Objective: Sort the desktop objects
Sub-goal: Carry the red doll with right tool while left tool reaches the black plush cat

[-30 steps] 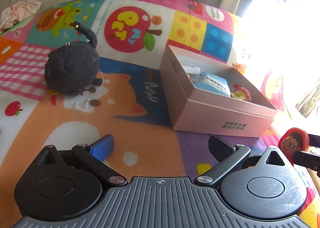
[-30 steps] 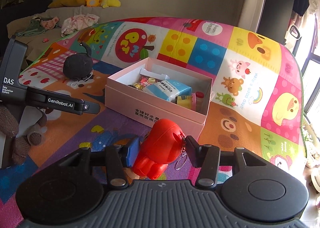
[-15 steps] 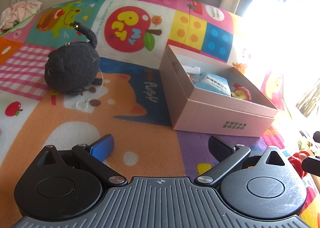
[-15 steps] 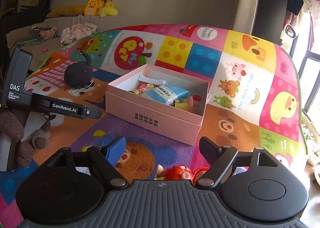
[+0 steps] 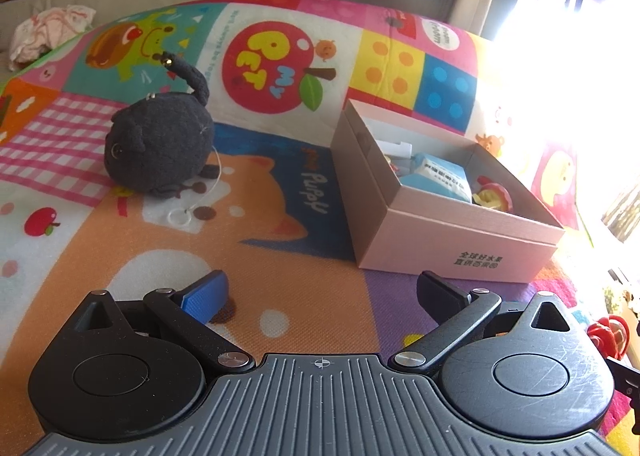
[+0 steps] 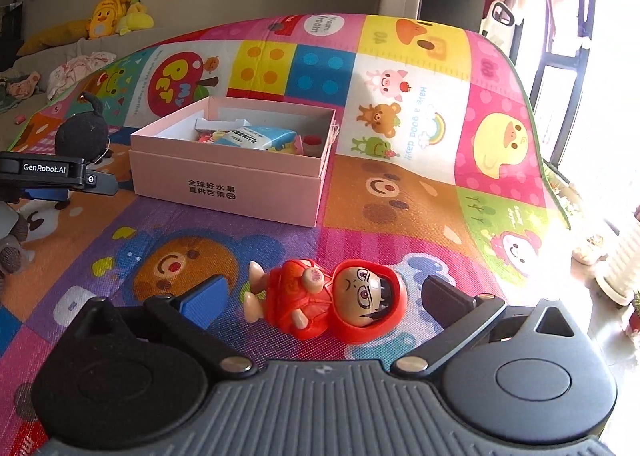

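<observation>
Lying on its back on the play mat point(image 6: 400, 192), red-hooded doll point(image 6: 328, 298) sits between right gripper point(image 6: 324, 296) fingers, untouched. Jaws just opened wide. Left gripper point(image 5: 320, 292) spread apart, empty.

We see a colourful cartoon play mat point(image 6: 400, 68) covering the surface. On it lie an open pink box point(image 6: 224, 184) near the middle, a black plush toy point(image 5: 160, 148) toward the left edge, and a red-hooded figurine point(image 6: 332, 300) on its back near the front edge.

The right gripper point(image 6: 324, 296) is tilting downward, its fingers point(image 6: 204, 294) having just been opening wide, touching nothing. The left gripper point(image 5: 322, 292) is hovering, fingers point(image 5: 206, 292) spread apart, empty.
</observation>
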`<act>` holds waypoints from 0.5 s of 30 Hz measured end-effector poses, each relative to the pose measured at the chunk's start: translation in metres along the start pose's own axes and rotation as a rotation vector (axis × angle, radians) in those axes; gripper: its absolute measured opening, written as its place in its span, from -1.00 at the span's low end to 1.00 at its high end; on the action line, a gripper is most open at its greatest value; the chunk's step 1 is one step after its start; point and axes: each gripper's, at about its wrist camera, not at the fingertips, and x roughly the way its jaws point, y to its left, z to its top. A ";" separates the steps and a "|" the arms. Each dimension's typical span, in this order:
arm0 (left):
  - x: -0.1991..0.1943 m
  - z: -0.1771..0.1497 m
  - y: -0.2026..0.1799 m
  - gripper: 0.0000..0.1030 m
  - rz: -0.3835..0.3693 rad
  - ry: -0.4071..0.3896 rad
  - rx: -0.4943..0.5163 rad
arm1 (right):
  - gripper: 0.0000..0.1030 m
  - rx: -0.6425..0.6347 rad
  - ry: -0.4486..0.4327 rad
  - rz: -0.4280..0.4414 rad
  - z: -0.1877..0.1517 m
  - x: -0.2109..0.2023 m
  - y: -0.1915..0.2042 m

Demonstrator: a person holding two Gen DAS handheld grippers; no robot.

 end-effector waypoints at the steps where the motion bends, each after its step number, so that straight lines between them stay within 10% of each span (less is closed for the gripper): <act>1: -0.002 0.004 0.002 1.00 0.027 -0.024 0.018 | 1.00 0.027 -0.014 -0.005 -0.004 0.000 -0.002; 8: 0.017 0.055 0.041 1.00 0.354 -0.112 0.099 | 1.00 0.077 -0.050 0.023 -0.009 -0.003 -0.006; 15: 0.059 0.083 0.062 1.00 0.397 -0.050 0.068 | 1.00 0.105 -0.016 0.026 -0.008 0.004 -0.009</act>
